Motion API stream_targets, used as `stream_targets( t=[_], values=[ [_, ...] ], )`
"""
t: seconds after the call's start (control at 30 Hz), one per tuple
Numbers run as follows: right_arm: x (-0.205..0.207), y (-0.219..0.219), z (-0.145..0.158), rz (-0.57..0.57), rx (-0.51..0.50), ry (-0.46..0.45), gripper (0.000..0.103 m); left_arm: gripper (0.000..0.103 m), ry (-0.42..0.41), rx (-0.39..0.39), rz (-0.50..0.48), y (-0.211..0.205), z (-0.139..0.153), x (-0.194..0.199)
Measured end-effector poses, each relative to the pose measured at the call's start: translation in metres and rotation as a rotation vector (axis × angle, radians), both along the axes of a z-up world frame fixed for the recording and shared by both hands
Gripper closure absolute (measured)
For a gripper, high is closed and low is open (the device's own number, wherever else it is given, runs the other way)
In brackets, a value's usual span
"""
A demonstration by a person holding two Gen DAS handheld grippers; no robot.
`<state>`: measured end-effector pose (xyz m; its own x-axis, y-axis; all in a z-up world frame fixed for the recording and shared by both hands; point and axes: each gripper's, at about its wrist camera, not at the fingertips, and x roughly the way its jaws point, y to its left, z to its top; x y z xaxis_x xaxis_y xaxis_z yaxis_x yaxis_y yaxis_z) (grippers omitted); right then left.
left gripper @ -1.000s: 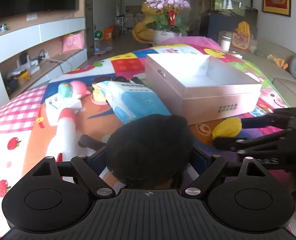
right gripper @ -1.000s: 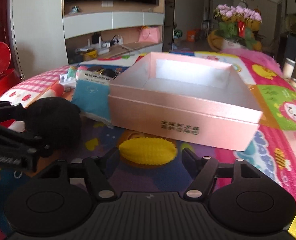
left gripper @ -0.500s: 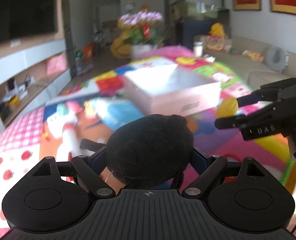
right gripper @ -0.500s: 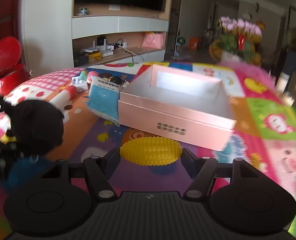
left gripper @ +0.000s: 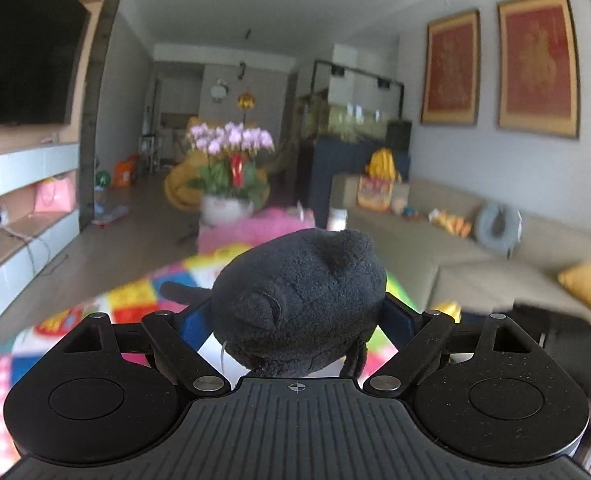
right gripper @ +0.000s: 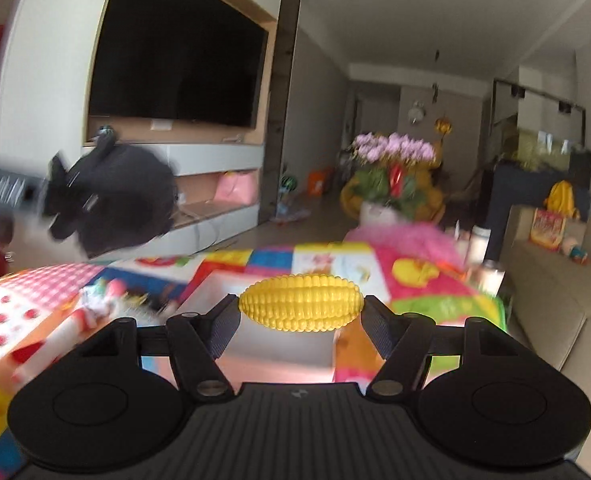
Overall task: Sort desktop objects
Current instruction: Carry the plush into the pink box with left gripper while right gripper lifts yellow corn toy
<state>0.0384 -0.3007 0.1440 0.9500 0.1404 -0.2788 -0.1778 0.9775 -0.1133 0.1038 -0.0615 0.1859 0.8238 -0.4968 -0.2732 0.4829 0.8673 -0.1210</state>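
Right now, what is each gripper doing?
Left gripper: closed on the black plush toy.
Right gripper: closed on the yellow toy corn.

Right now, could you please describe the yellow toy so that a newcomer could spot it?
Look above the colourful play mat, between the right gripper fingers. The toy corn cob is clamped there crosswise, bright yellow and ridged with kernels, unlike the black plush toy.

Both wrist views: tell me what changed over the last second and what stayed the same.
Both grippers rose off the colourful mat and tilted up, so the views now look into the room. The right gripper lifted the yellow corn toy clear of the mat; a second ago it lay there between open fingers. Unchanged: the left gripper keeps its hold on the black plush toy.
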Motion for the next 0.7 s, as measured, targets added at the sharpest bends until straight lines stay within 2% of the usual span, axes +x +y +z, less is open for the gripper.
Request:
stream_targets(
  t=[0.07,0.1,0.13,0.17,0.27,0.37,0.4,0.5,0.53,0.6,0.7],
  values=[
    [0.029,0.008,0.003,-0.012,-0.029,-0.038,0.036,0.008,0.003,-0.012,0.001,-0.008,0.007,0.035],
    [0.046,0.010,0.003,0.003,-0.032,-0.041,0.031,0.008,0.017,-0.021,-0.001,-0.008,0.008,0.048],
    [0.061,0.011,0.002,0.024,-0.031,-0.022,0.022,0.007,0.035,-0.031,0.009,-0.006,0.007,0.058],
    [0.075,0.012,-0.001,0.023,-0.017,0.000,0.019,0.006,0.053,-0.043,0.025,0.000,0.004,0.065],
    [0.097,0.002,-0.017,0.003,0.035,0.068,0.019,0.003,0.088,-0.056,0.083,0.028,-0.016,0.063],
    [0.105,-0.015,-0.043,-0.055,0.082,0.131,0.019,0.002,0.086,0.012,0.154,0.052,-0.048,0.042],
    [0.110,-0.020,-0.052,-0.089,0.095,0.161,0.021,0.002,0.082,0.045,0.175,0.058,-0.062,0.032],
    [0.119,-0.032,-0.082,-0.156,0.145,0.268,0.046,0.002,0.077,0.125,0.202,0.076,-0.095,-0.001],
    [0.122,-0.037,-0.091,-0.167,0.166,0.297,0.051,0.002,0.082,0.147,0.208,0.081,-0.105,-0.011],
    [0.125,-0.039,-0.099,-0.177,0.203,0.299,0.051,0.001,0.105,0.182,0.226,0.092,-0.123,-0.031],
    [0.128,-0.027,-0.101,-0.154,0.197,0.316,0.055,0.001,0.157,0.197,0.249,0.111,-0.141,-0.049]
  ],
)
